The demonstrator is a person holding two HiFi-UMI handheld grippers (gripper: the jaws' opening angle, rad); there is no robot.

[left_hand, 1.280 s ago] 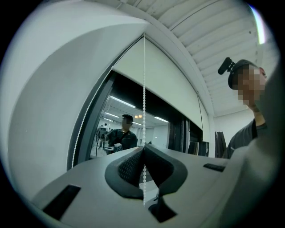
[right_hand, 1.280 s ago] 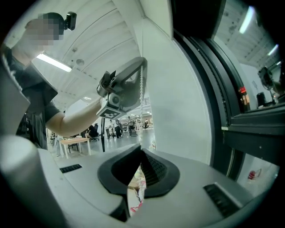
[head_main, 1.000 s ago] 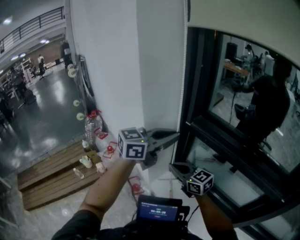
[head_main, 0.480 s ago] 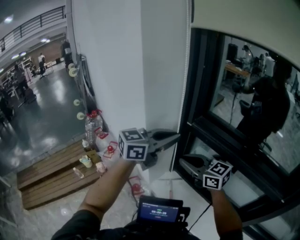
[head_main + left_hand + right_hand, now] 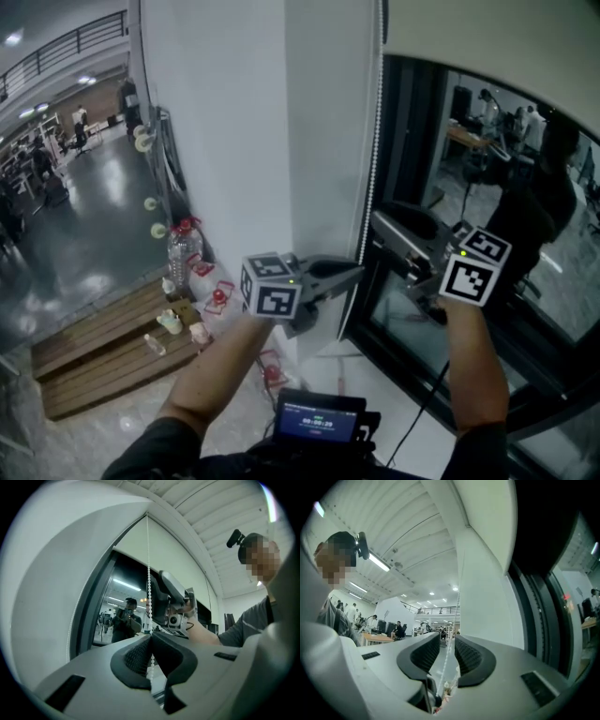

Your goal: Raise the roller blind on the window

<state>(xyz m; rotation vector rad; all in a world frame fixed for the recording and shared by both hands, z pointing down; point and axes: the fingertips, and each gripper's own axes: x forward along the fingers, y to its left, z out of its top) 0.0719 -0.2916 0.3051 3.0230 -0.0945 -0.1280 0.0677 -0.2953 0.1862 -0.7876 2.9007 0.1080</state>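
Note:
The cream roller blind [image 5: 487, 42] hangs rolled partway over the dark window [image 5: 525, 234]. Its white bead chain [image 5: 376, 141] drops along the window frame's left side. My left gripper [image 5: 352, 272] points level at the chain and is shut on it; in the left gripper view the bead chain [image 5: 148, 578] runs down into the closed left gripper [image 5: 151, 640]. My right gripper [image 5: 392, 228] is higher up beside the chain. Its jaws have just been opening, and the bead chain [image 5: 451, 644] passes loose through the gap of the right gripper [image 5: 447, 652] without touching the pads.
A white pillar [image 5: 234, 122] stands left of the window. Below it are a water bottle [image 5: 180, 255] and small clutter on a wooden platform [image 5: 103, 352]. A device with a lit screen [image 5: 319, 417] sits at the person's chest. The black window frame [image 5: 394, 131] is right behind the chain.
The right gripper has risen from low by the sill to above the left gripper's height, and its jaws have opened. The left gripper has stayed put on the chain.

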